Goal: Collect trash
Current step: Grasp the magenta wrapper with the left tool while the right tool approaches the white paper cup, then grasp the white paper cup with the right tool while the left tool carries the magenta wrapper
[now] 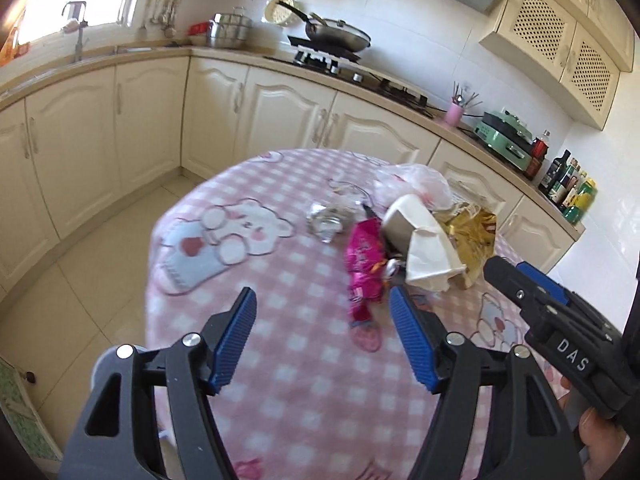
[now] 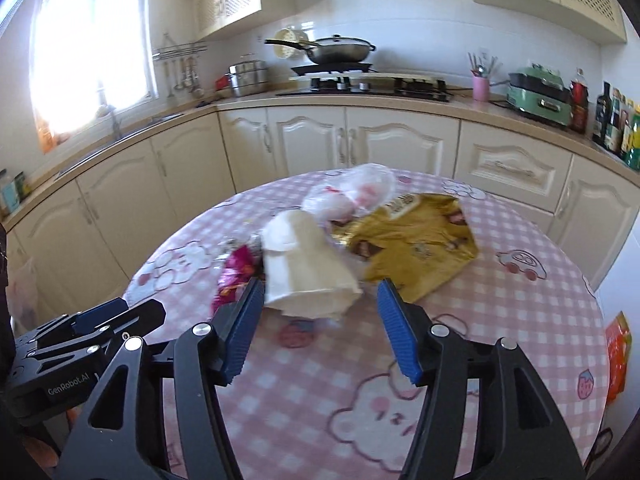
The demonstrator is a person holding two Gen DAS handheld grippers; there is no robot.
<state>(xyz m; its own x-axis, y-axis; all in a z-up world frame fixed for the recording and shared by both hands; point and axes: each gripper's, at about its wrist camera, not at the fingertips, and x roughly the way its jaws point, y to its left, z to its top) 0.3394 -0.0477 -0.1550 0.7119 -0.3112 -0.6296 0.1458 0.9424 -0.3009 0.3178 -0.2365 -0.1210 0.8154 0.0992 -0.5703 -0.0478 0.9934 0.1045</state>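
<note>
Lettering "DAS" marks right gripper (image 1: 516, 276), "GenRobot.AI" left gripper (image 2: 132, 312); both fingers wide, empty.

One paper cup (image 2: 304, 264), two wrappers, perhaps two clear bags (image 2: 352, 196).

Window (image 2: 92, 44) glare, motion blur, fisheye bending

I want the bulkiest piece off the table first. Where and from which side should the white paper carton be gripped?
The white paper carton lies on its side, open mouth toward the right gripper. I'd come from the near side and pinch across its body just behind the mouth; the pink wrapper crowds its left.
</note>
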